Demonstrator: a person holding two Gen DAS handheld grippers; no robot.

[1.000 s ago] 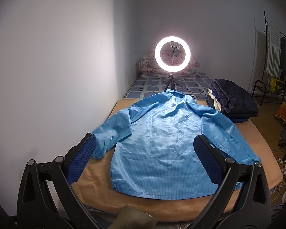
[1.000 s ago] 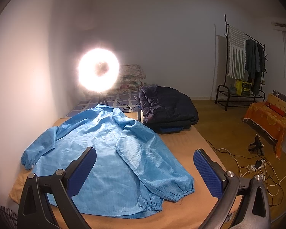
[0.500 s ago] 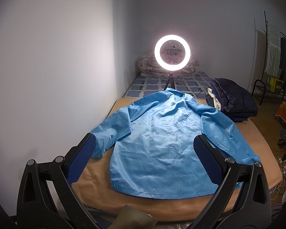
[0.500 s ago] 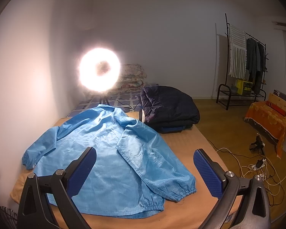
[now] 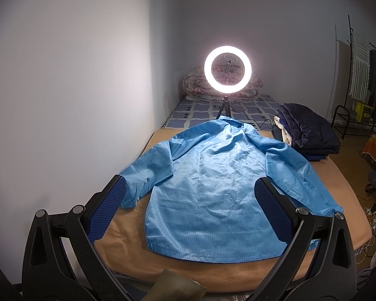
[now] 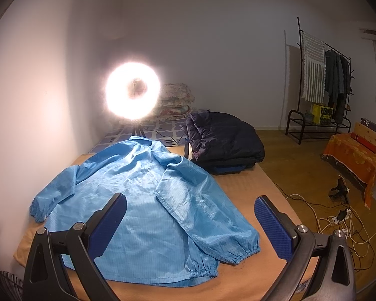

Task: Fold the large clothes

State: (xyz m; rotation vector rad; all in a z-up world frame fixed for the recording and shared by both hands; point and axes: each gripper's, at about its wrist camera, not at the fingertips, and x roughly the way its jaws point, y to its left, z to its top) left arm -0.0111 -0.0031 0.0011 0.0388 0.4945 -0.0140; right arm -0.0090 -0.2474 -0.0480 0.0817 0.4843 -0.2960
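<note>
A large light-blue jacket (image 5: 213,188) lies flat, back up, on a tan blanket (image 5: 127,245) on the bed, collar far, hem near, both sleeves spread out to the sides. It also shows in the right wrist view (image 6: 148,200), with its right cuff (image 6: 240,250) nearest. My left gripper (image 5: 190,210) is open and empty, held above the near hem. My right gripper (image 6: 190,220) is open and empty, held above the jacket's right side and sleeve. Neither touches the cloth.
A lit ring light (image 5: 227,69) on a tripod stands past the collar. A folded dark jacket pile (image 5: 305,133) sits at the bed's far right. A wall runs along the left. A clothes rack (image 6: 323,80), an orange-covered box (image 6: 358,155) and floor cables (image 6: 338,223) are to the right.
Both views have shifted very slightly; the jacket lies as before and both grippers stay open.
</note>
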